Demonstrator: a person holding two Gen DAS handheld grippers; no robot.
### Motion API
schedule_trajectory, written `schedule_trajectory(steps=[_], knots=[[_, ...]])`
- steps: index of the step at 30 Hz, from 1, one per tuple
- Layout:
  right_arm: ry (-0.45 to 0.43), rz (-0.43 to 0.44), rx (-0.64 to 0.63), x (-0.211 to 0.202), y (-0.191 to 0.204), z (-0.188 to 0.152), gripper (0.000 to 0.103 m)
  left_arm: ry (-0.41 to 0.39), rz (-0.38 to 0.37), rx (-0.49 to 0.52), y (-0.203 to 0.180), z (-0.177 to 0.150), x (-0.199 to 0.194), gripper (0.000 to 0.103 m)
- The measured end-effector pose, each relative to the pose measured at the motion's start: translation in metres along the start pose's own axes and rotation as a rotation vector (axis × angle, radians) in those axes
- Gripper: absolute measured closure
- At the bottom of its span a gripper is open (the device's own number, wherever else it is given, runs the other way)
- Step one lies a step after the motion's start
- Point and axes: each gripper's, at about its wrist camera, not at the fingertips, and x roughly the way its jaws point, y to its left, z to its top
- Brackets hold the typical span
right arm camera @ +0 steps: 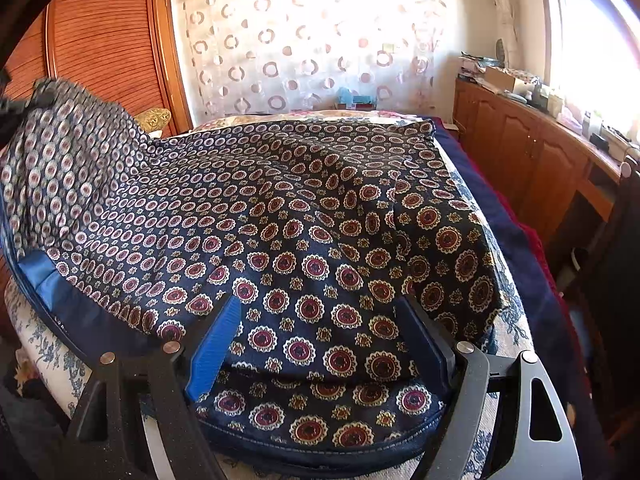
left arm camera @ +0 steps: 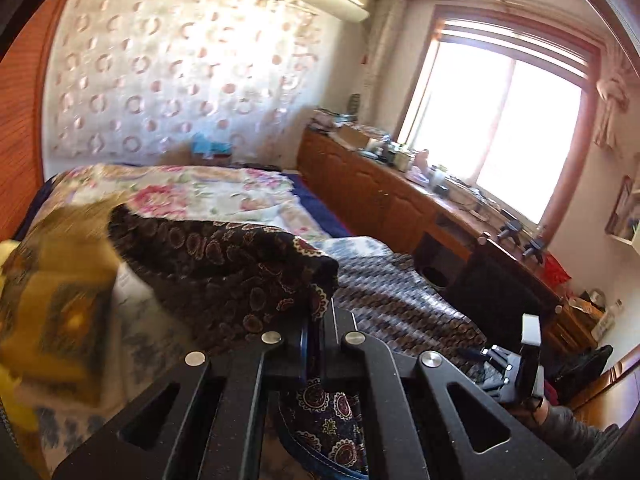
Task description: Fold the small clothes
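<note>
On the bed (right arm camera: pixel 516 216) lies a dark blue patterned cloth (right arm camera: pixel 304 216) with red and white round flowers all over it. It is spread wide across the bed, and its long side runs from the near left corner to the far right corner in the right wrist view. A plain blue band (right arm camera: pixel 38 268) runs along its left edge. The left part of the cloth is lifted up high and looks blurry.

The right hand-held gripper (right arm camera: pixel 320 344) is spread wide. Its two fingers (right arm camera: pixel 214 344) sit on top of the cloth, one on each side, with a folded edge of the cloth between them. It presses on the cloth but does not pinch it.

The left hand-held gripper (left arm camera: pixel 318 344) is squeezed almost closed. It pinches a bunch of the same cloth (left arm camera: pixel 224 268) and holds it up above the bed. The cloth hangs over the fingers in a lump, and a bit more of it shows below, between the black arms of the gripper.

Under the cloth is a white sheet with blue flowers (right arm camera: pixel 508 320). A pink flowered quilt (left arm camera: pixel 208 192) lies farther back. A wooden cabinet (right arm camera: pixel 524 152) stands along the right wall under a bright window (left arm camera: pixel 496 128). A curtain with ring shapes (right arm camera: pixel 304 48) hangs behind the bed. No writing can be read anywhere.
</note>
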Motion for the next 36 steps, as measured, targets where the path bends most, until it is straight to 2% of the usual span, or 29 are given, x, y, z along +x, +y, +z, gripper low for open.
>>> schedule_trajectory(steps=[8,12,14,16,18,20,23,25,26,27,36], knots=[[-0.064,-0.002,0.021,-0.036,-0.015,-0.003,0.022,0.014,-0.131,0.147,-0.081,0.034,0.036,0.099],[-0.093,-0.015,0.035,-0.053,-0.024,-0.007,0.022,0.083,-0.229,0.200,-0.117,0.027,0.053,0.099],[-0.102,-0.025,0.036,-0.059,-0.026,-0.009,0.022,0.106,-0.234,0.226,-0.128,0.021,0.057,0.099],[-0.107,-0.030,0.037,-0.062,-0.027,-0.011,0.022,0.141,-0.224,0.248,-0.132,0.014,0.063,0.096],[-0.108,-0.034,0.034,-0.064,-0.028,-0.013,0.022,0.159,-0.213,0.253,-0.133,0.010,0.065,0.072],[-0.106,-0.038,0.033,-0.062,-0.027,-0.012,0.022,0.147,-0.215,0.256,-0.133,0.007,0.063,0.061],[-0.109,-0.034,0.039,-0.061,-0.026,-0.010,0.022,0.143,-0.187,0.256,-0.133,0.004,0.063,0.054],[-0.113,-0.035,0.037,-0.060,-0.025,-0.008,0.022,0.136,-0.178,0.237,-0.126,0.002,0.061,0.043],[-0.113,-0.034,0.036,-0.060,-0.024,-0.007,0.022,0.133,-0.174,0.230,-0.122,0.001,0.059,0.033],[-0.113,-0.033,0.034,-0.059,-0.024,-0.004,0.022,0.128,-0.164,0.224,-0.120,-0.001,0.057,0.029],[-0.112,-0.024,0.002,-0.045,-0.015,0.009,0.022,0.115,-0.028,0.215,-0.092,-0.032,0.041,0.027]])
